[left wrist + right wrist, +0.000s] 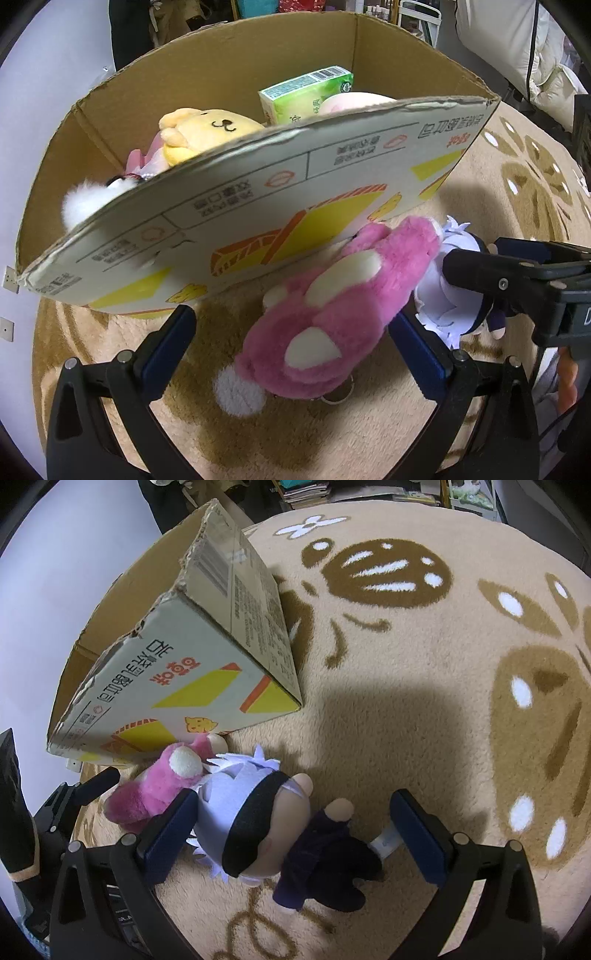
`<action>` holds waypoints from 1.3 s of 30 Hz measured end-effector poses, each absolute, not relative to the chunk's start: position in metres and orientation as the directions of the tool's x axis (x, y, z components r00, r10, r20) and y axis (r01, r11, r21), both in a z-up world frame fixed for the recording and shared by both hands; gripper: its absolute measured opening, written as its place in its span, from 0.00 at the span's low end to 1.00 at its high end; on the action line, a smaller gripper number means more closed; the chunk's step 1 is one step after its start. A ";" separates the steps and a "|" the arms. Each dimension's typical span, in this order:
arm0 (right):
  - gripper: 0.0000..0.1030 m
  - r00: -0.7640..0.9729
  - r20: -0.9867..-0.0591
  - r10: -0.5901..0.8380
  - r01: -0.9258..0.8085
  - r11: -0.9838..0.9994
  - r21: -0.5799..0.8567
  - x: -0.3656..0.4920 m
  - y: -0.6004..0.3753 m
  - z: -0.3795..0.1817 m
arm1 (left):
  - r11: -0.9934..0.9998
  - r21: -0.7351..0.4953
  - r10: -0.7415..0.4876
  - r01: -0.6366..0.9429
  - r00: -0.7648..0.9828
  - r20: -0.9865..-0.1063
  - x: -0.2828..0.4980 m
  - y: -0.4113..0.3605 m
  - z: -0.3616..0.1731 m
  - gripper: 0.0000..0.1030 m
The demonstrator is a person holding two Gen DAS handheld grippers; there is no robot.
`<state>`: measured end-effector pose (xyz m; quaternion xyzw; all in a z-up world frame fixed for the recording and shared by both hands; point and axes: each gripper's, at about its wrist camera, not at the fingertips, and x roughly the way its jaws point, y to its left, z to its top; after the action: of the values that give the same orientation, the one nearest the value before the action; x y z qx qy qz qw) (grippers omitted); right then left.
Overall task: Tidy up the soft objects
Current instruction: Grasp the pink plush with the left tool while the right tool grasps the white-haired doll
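A pink plush bear (332, 321) lies on the beige rug against the cardboard box (258, 206); it shows again in the right wrist view (155, 786). My left gripper (295, 347) is open, its fingers on either side of the bear. Beside the bear lies a doll with white hair, a black blindfold and dark clothes (266, 827), also seen in the left wrist view (454, 302). My right gripper (291, 834) is open around the doll. Inside the box sit a yellow plush (210, 129), a white fluffy toy (81, 203) and a green tissue pack (306, 96).
The cardboard box (177, 664) stands open on a beige rug with brown and white patterns (424, 664). A white wall is at the left. Shelves and household clutter stand beyond the rug's far edge.
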<state>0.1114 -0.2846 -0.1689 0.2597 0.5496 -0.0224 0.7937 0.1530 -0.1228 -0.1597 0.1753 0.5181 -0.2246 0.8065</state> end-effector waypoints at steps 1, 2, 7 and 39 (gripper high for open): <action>1.00 0.395 -0.884 0.251 0.322 0.863 0.389 0.112 -0.285 -0.169 | 0.838 0.044 -0.185 0.544 0.360 -0.914 0.153 -0.123 -0.161 1.00; 1.00 0.395 -0.884 0.251 0.322 0.863 0.389 0.112 -0.285 -0.169 | 0.839 0.037 -0.191 0.543 0.357 -0.914 0.154 -0.122 -0.161 1.00; 1.00 0.394 -0.882 0.257 0.321 0.861 0.394 0.113 -0.286 -0.170 | 0.841 -0.011 -0.229 0.541 0.338 -0.913 0.161 -0.118 -0.163 0.93; 0.89 0.364 -0.884 0.292 0.304 0.860 0.410 0.125 -0.267 -0.182 | 0.865 -0.027 -0.207 0.501 0.309 -0.928 0.148 -0.103 -0.152 0.59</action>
<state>0.1245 -0.2667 -0.1822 0.2646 0.5639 -0.0039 0.7823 0.1477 -0.1031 -0.1516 0.1347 0.5445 -0.2218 0.7976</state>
